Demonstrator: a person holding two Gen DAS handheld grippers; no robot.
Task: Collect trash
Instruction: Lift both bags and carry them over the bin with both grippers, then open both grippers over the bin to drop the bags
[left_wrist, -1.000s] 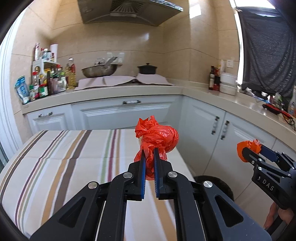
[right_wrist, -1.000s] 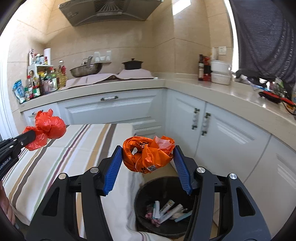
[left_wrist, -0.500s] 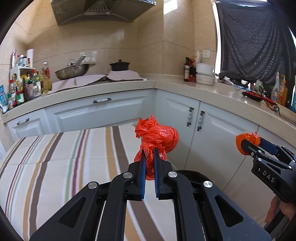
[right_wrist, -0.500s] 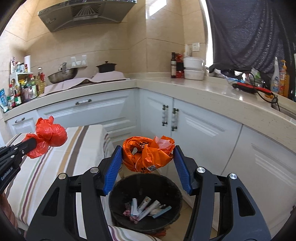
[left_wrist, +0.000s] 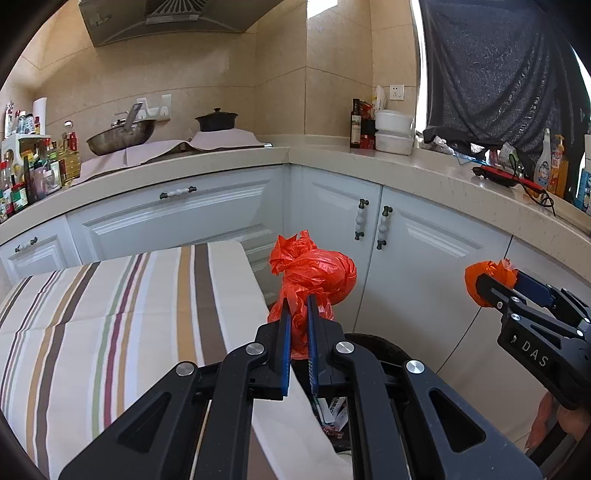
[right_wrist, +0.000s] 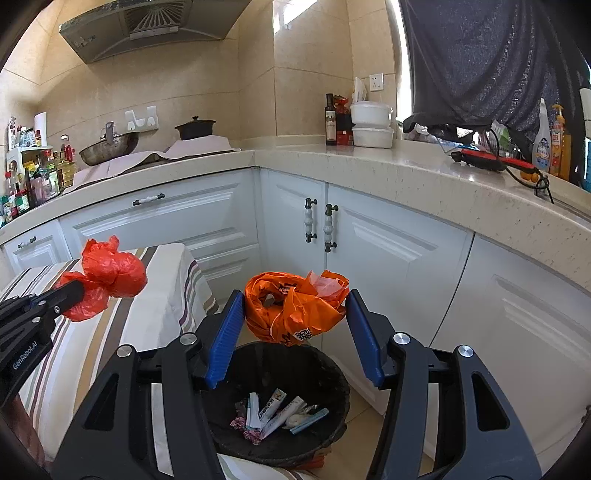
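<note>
In the left wrist view, the left gripper (left_wrist: 297, 314) is nearly closed, its blue pads pinching the neck of a knotted red plastic bag (left_wrist: 314, 273) held in the air past the corner of the striped tablecloth (left_wrist: 110, 314). Part of the black trash bin (left_wrist: 373, 341) shows beneath. In the right wrist view, the right gripper (right_wrist: 294, 314) stands about half open, clamping a crumpled orange plastic bag (right_wrist: 291, 308) directly above the bin (right_wrist: 332, 384), which holds wrappers (right_wrist: 273, 411).
</note>
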